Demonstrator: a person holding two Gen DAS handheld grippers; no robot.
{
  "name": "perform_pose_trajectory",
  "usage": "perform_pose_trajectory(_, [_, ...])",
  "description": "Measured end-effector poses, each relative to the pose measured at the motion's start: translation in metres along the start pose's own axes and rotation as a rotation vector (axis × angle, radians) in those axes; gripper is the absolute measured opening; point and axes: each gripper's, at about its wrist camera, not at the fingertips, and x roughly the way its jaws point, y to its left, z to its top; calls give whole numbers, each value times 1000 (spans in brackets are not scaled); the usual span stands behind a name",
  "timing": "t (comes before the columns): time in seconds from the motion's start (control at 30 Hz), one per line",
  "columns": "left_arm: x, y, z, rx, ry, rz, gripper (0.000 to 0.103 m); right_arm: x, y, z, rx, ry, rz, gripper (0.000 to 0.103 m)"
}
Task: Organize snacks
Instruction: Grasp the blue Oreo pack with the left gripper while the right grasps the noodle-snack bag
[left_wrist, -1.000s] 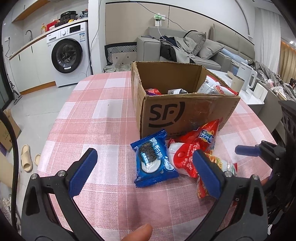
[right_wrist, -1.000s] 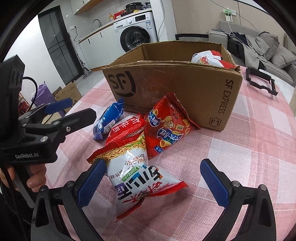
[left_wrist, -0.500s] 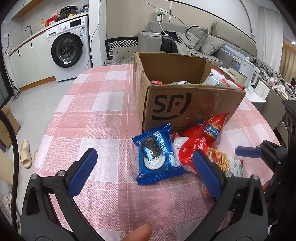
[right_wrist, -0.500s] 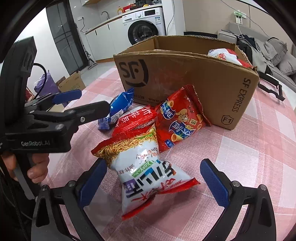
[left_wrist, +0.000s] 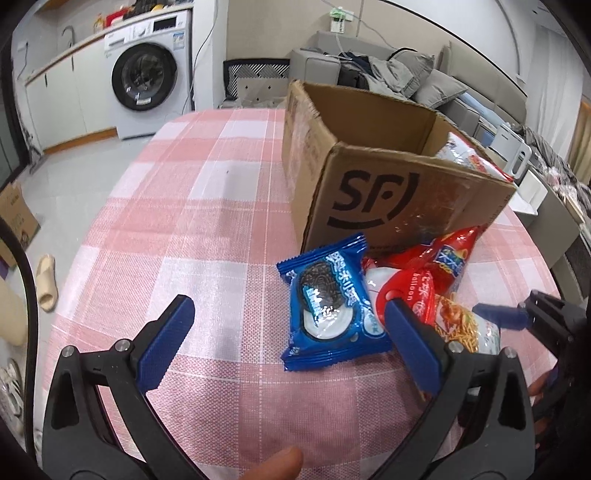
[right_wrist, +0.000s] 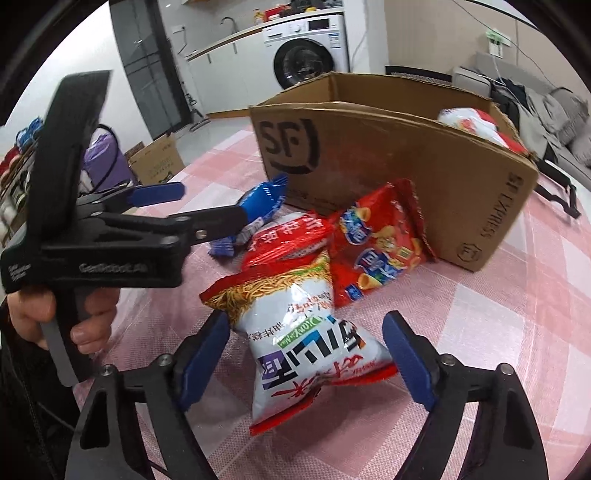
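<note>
Four snack packs (right_wrist: 306, 339) crowd box (left_wrist: 399, 199); claws agape.

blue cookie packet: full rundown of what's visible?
The blue cookie packet is a glossy plastic pillow pack with crimped ends, printed with a dark sandwich cookie and white lettering. It looks sealed and lies flat, face up, on the pink checked tablecloth, just in front of the cardboard box. Its right edge meets the red snack bag. It sits between the open left gripper's fingers, ungripped.
</note>
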Motion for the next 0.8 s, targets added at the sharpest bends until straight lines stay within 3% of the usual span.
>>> perform_pose_trajectory(0.17, [14,7,-2,-20,26,-10,99,2,1,-3,-10,6,24,77])
perform_pose_trajectory(0.33, [21,8,-2,-21,45,-98,72,-3,0,-7,-12,-10,53,70])
perform_pose_trajectory(0.4, [22,6,-2,-7,44,-124,56,-3,0,-7,-12,-13,55,68])
perform_pose_trajectory(0.5, [23,2,-2,22,43,-135,43,-5,-1,-9,-3,-23,55,64])
perform_pose_trajectory(0.8, [7,-6,-5,60,0,-121,40,-21,-15,-19,36,-59,49,57])
